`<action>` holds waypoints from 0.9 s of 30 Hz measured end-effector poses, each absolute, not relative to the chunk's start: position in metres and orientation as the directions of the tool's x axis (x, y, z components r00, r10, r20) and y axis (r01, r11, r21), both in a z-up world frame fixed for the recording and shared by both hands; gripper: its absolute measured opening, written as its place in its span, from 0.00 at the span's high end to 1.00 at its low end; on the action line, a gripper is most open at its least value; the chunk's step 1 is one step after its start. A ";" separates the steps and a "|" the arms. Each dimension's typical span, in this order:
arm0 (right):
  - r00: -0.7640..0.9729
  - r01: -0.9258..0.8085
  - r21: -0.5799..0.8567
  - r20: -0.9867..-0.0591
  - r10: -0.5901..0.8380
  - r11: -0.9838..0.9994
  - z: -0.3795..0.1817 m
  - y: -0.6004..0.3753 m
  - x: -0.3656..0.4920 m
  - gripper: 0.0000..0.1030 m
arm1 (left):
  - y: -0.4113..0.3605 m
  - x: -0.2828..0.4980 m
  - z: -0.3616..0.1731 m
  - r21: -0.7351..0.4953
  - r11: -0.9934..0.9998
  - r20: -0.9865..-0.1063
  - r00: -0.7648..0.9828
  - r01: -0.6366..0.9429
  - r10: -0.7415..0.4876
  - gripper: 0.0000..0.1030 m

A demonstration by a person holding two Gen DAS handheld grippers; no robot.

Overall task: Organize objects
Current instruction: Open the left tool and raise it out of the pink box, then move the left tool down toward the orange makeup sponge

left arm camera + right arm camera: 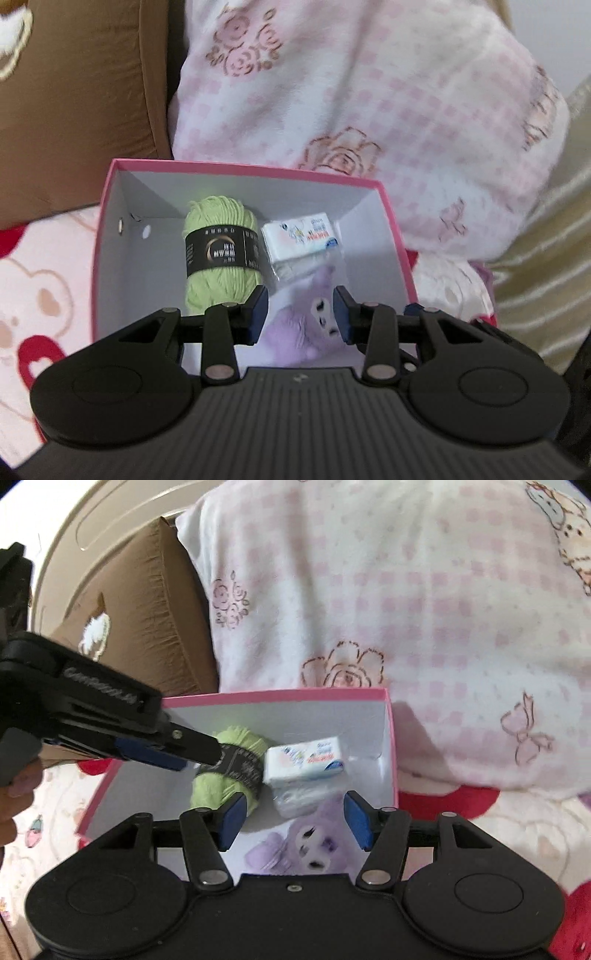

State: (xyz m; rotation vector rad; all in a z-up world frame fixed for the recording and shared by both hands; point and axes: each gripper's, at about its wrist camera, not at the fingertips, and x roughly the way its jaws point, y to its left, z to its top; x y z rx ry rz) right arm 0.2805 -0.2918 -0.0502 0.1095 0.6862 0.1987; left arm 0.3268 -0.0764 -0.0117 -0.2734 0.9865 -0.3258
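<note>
My left gripper point(300, 314) tilts downward, its two blue-padded fingers point(258, 314) set a modest gap apart with nothing pinched between them. My right gripper point(293, 819) also angles down, its pads point(232, 821) spread wider, nothing held. In the right view, the left gripper point(199, 755) reaches in from the left edge, seen side-on, and a bare hand point(14, 797) wraps its handle at the frame's edge.

Pink box point(391, 221): matt card. Yarn ball point(218, 221): soft fibre. Tissue pack point(301, 236): glossy plastic. Blanket point(369, 92): fleecy cloth.
</note>
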 end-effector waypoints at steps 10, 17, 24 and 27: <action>0.766 -0.147 0.136 -0.610 0.200 0.980 -0.010 -0.277 0.227 0.36 | -0.060 0.261 0.034 -0.306 0.926 -0.760 0.528 0.224 -0.379 0.64; 0.745 -0.157 0.101 -0.641 0.185 0.982 0.027 -0.268 0.199 0.09 | -0.054 0.219 0.056 -0.280 0.916 -0.776 0.494 0.286 -0.392 0.54; 0.728 -0.193 0.014 -0.669 0.153 0.981 0.035 -0.256 0.166 0.09 | -0.041 0.190 0.054 -0.320 0.903 -0.799 0.429 0.287 -0.420 0.40; 0.723 -0.200 0.008 -0.674 0.153 0.980 0.030 -0.254 0.152 0.09 | -0.033 0.182 0.052 -0.323 0.901 -0.800 0.426 0.289 -0.423 0.35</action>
